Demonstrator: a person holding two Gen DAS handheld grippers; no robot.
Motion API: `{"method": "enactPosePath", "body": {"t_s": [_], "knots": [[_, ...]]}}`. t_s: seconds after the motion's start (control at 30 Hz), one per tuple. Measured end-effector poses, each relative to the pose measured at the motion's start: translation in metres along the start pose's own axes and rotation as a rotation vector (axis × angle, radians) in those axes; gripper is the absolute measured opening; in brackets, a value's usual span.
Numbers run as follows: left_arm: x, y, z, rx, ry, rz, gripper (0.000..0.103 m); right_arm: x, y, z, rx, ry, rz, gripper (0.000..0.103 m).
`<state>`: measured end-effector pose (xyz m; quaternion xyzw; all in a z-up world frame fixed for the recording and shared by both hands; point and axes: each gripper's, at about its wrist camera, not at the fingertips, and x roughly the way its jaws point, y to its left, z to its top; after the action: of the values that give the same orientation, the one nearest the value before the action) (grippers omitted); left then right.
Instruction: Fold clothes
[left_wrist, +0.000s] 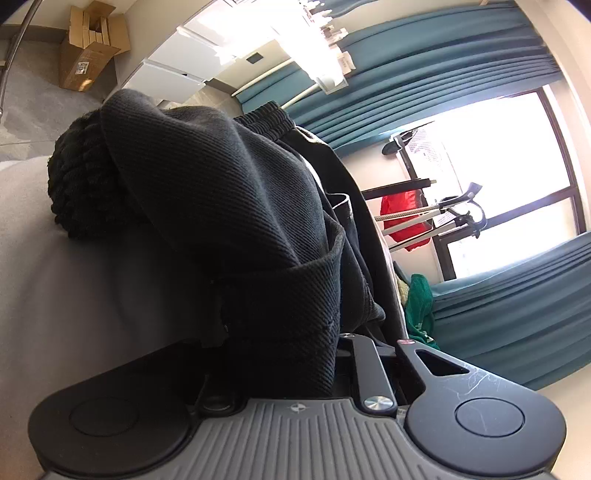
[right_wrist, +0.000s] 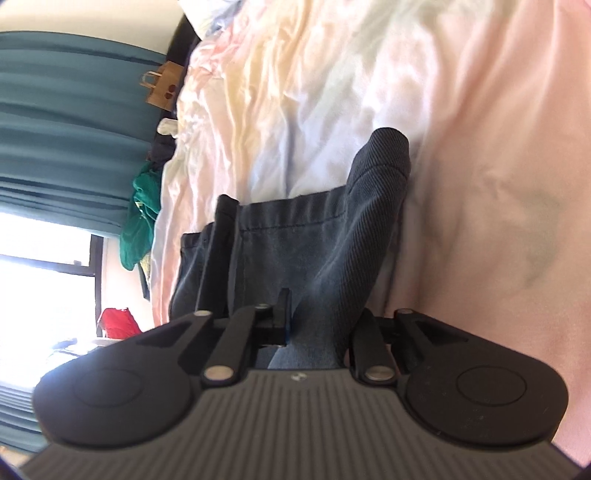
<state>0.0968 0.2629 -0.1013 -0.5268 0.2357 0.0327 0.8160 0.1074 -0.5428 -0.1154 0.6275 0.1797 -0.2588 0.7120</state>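
Note:
A dark charcoal twill garment (left_wrist: 229, 206) with a ribbed elastic waistband (left_wrist: 267, 118) fills the left wrist view. My left gripper (left_wrist: 284, 332) is shut on its hemmed edge, and the cloth drapes over and hides the fingers. In the right wrist view the same dark garment (right_wrist: 314, 240) shows a stitched hem. My right gripper (right_wrist: 306, 295) is shut on that hem, with cloth bunched between the jaws and one fingertip (right_wrist: 283, 299) showing. Both views are rolled sideways. The garment hangs between the grippers beside the bed.
A bed with a rumpled pastel sheet (right_wrist: 332, 92) lies behind the right gripper. A green garment (right_wrist: 142, 218) and a red one (left_wrist: 402, 218) lie near the window and teal curtains (left_wrist: 443, 66). A cardboard box (left_wrist: 88, 48) stands on the floor. A brown paper bag (right_wrist: 162, 86) hangs by the curtain.

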Motion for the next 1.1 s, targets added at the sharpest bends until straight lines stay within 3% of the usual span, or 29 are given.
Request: {"method": "enactPosePath", "body": {"t_s": [0.17,0.27,0.4,0.47,0.6,0.7,0.77,0.87,1.0,1.1], "knots": [[-0.012,-0.014,0.0,0.079,-0.094,-0.042,0.011,-0.014,-0.001,-0.008,0.016,-0.074,0.036,0.007],[-0.025,-0.019,0.002,0.075,-0.14,-0.116,0.009,-0.027,0.007,-0.013,-0.041,-0.129,0.041,0.007],[-0.063,-0.025,0.005,0.135,-0.211,-0.191,0.007,-0.044,0.012,-0.012,-0.075,-0.178,0.054,0.007],[-0.088,-0.02,0.007,0.11,-0.25,-0.216,0.007,-0.054,0.01,-0.008,-0.061,-0.185,0.069,0.007],[-0.107,-0.026,0.017,0.118,-0.258,-0.237,0.007,-0.059,0.02,0.001,-0.071,-0.153,0.103,0.007],[-0.096,-0.047,0.033,0.088,-0.242,-0.257,0.007,-0.048,0.063,0.001,-0.164,-0.154,0.118,0.007],[-0.077,-0.067,0.047,0.092,-0.245,-0.262,0.007,-0.035,0.096,0.0,-0.224,-0.158,0.123,0.007],[-0.017,-0.112,0.078,0.094,-0.241,-0.238,0.008,0.015,0.165,0.0,-0.291,-0.168,0.101,0.007],[0.095,-0.161,0.114,0.187,-0.248,-0.124,0.008,0.101,0.241,-0.02,-0.474,-0.225,0.031,0.007],[0.177,-0.182,0.131,0.257,-0.218,-0.027,0.008,0.168,0.26,-0.035,-0.535,-0.219,-0.048,0.007]]}}
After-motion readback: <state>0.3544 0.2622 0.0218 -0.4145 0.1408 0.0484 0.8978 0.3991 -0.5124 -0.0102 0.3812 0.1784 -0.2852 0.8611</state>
